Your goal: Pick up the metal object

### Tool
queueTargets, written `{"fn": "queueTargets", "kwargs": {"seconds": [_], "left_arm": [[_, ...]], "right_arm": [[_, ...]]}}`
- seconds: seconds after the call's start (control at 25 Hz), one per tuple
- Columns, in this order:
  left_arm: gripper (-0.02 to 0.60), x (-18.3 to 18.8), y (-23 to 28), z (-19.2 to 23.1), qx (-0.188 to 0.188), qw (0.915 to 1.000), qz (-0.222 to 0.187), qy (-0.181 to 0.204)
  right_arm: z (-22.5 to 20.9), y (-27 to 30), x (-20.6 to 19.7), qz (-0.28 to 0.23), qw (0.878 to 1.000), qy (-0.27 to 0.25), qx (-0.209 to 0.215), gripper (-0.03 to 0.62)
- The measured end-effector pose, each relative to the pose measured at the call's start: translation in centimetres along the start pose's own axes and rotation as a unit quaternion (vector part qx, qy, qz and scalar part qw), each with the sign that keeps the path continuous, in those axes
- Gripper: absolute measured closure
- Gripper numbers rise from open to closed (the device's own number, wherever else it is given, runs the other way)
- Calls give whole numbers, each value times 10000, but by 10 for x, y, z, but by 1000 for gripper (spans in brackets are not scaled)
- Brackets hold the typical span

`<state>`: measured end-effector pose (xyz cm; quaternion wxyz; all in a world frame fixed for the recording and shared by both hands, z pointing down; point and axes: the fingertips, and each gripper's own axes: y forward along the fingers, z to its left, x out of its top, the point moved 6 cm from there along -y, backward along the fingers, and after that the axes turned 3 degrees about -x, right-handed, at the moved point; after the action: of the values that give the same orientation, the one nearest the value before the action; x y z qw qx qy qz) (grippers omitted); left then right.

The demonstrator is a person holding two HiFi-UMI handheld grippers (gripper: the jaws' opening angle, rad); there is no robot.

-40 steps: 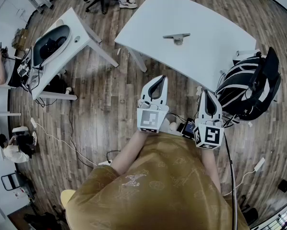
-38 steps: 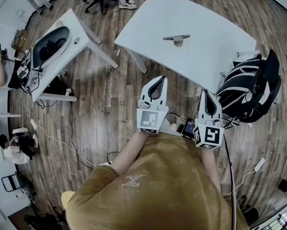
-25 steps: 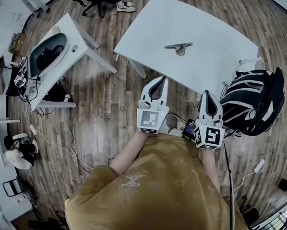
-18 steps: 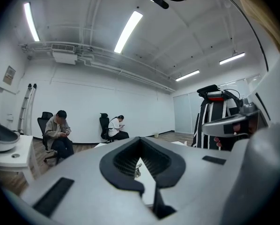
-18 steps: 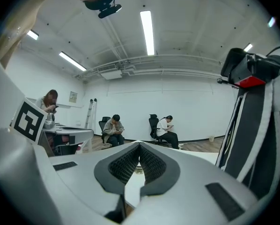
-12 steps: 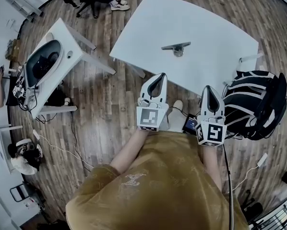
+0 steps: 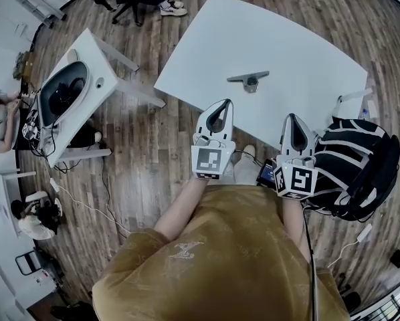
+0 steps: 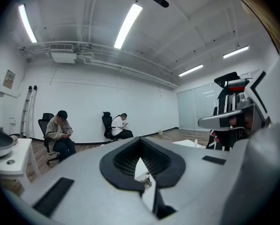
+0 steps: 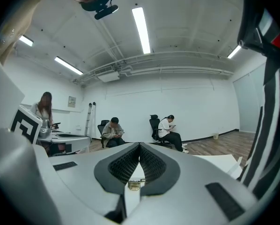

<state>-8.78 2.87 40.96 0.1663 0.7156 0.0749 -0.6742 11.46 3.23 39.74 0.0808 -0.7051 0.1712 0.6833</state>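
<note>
The metal object (image 7: 248, 79), a grey bar on a short round foot, lies near the middle of the white table (image 7: 307, 65) in the head view. Both grippers are short of the table's near edge, above the wood floor, and point at it. My left gripper (image 7: 224, 103) is shut with nothing in it. My right gripper (image 7: 293, 117) is shut and empty too. In the left gripper view the jaws (image 8: 140, 142) meet at the tips, and the metal object (image 8: 147, 182) shows small through the gap. The right gripper (image 9: 139, 147) frames the metal object (image 9: 134, 184) the same way.
A black backpack with white stripes (image 7: 355, 166) sits on the floor at the right of the table. A second white table (image 7: 86, 59) with a dark bowl-shaped device stands at the left. Cables run across the floor. People sit on chairs (image 8: 59, 134) at the far wall.
Both grippers have moved forward toward the white table, staying shut. The table and the metal object now lie closer to the gripper tips.
</note>
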Motion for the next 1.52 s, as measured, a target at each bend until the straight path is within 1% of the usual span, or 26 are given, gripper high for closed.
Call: {"fn": "queueTargets", "kwargs": {"seconds": [0.2,0.48,0.72,0.84,0.96,1.24,1.4,1.52], "left_arm": [[575,2,21,-1,39,10000,19,54],[575,2,38,3,50,9999,-22,123],[575,0,57,15,-147,9999,1,58],[575,-2,68,19,-287,9995,63,150],[575,-6,77,23,-347,9992,123,176],[575,-33,97,29,-518,9974,476,181],[574,-55,109,27,-638,9937,823,422],[574,-76,115,23,-784,9900,1063,504]], "right_arm": [[-12,18,5,-36,10000,-18,64,586],[-20,29,1,70,9999,33,106,586],[-24,38,-5,208,9997,23,-151,586],[-26,49,-8,268,9993,-18,-267,586],[-26,60,-10,306,9991,-17,-306,586],[-21,82,-21,464,9985,-18,-287,586],[-21,93,-30,615,9977,12,-276,586],[-21,99,-39,730,9969,17,-292,586]]}}
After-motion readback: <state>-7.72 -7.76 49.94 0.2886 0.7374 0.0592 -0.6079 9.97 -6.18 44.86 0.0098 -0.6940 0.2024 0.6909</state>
